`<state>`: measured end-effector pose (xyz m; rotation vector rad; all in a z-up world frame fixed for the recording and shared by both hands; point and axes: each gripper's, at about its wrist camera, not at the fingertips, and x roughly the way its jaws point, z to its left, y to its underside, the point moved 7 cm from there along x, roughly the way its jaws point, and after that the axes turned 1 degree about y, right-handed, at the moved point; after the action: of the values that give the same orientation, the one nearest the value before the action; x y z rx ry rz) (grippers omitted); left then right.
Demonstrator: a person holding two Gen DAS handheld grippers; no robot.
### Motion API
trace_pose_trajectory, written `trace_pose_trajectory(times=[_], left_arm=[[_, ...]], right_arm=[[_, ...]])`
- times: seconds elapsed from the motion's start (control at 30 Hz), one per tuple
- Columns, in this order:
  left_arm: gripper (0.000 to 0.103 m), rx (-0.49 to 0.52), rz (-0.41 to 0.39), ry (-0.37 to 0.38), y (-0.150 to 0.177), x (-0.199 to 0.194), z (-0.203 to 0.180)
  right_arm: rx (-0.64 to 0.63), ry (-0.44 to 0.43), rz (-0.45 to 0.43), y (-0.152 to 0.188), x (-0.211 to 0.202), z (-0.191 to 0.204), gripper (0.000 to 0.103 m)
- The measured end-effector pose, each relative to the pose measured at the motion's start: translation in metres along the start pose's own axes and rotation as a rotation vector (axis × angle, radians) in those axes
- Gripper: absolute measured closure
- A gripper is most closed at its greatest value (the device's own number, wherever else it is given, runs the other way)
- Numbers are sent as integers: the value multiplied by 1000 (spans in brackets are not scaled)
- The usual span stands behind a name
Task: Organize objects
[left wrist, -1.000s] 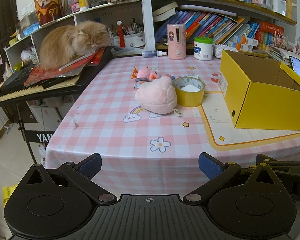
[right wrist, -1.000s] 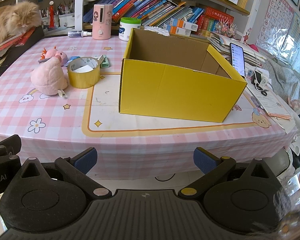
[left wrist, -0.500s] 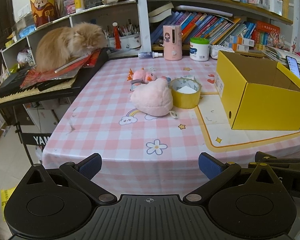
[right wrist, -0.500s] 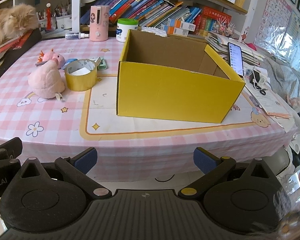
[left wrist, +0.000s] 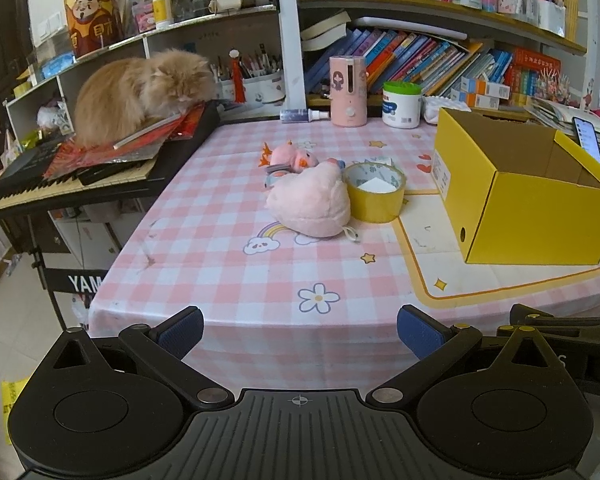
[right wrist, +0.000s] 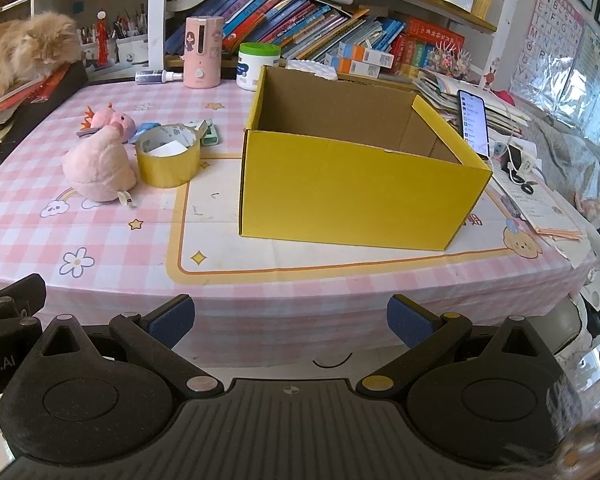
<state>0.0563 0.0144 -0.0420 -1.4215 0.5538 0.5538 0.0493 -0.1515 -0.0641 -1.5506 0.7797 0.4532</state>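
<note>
Left to right. A long-haired ginger cat lies curled on glossy red papers over a black keyboard beside the surface, which is covered in a smooth pink-and-white checked cloth printed with flowers, stars and rainbows.

Near the middle of the surface, a small pink plush toy with orange spikes lies behind a larger, rounded pink plush toy of soft, fuzzy fabric with a small white tag at its base. Just to the right, touching the larger plush or nearly so, a roll of glossy yellow tape stands flat on its side, ring-shaped, with something white showing in its hollow core. A pale green item lies just behind the roll; what it is cannot be told.

Further right, apart from the tape, an open-topped yellow box of cardboard sits on a cream panel of the cloth; its outside is smooth yellow, its inside plain brown.

Left tool: blue-padded fingers spread wide, holding nothing, short of the surface's near edge. Right tool: likewise spread apart and empty, facing the box.
</note>
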Motion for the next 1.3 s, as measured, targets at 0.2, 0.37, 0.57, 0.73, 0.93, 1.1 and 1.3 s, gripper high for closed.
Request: trace_pose_trajectory(times=[0.2, 0.37, 0.57, 0.73, 0.93, 1.1, 1.3], left_arm=[[0, -1, 1, 0, 0, 0, 1], [0, -1, -3, -1, 1, -1, 6], [0, -6, -5, 1, 1, -2, 11], [0, -13, -2, 5, 1, -2, 17], [0, -17, -3, 8, 1, -1, 22], [0, -33, -3, 0, 2, -1, 30], [0, -70, 4, 1, 4, 3, 42]], right_arm=[[0, -1, 1, 0, 0, 0, 0], [0, -5, 0, 0, -3, 5, 0], [0, -15, 0, 1, -4, 9, 0], [-2, -24, 0, 1, -4, 13, 0], [3, -40, 7, 1, -4, 17, 0], [1, -64, 9, 0, -4, 23, 0], [-6, -102, 9, -3, -2, 34, 0]])
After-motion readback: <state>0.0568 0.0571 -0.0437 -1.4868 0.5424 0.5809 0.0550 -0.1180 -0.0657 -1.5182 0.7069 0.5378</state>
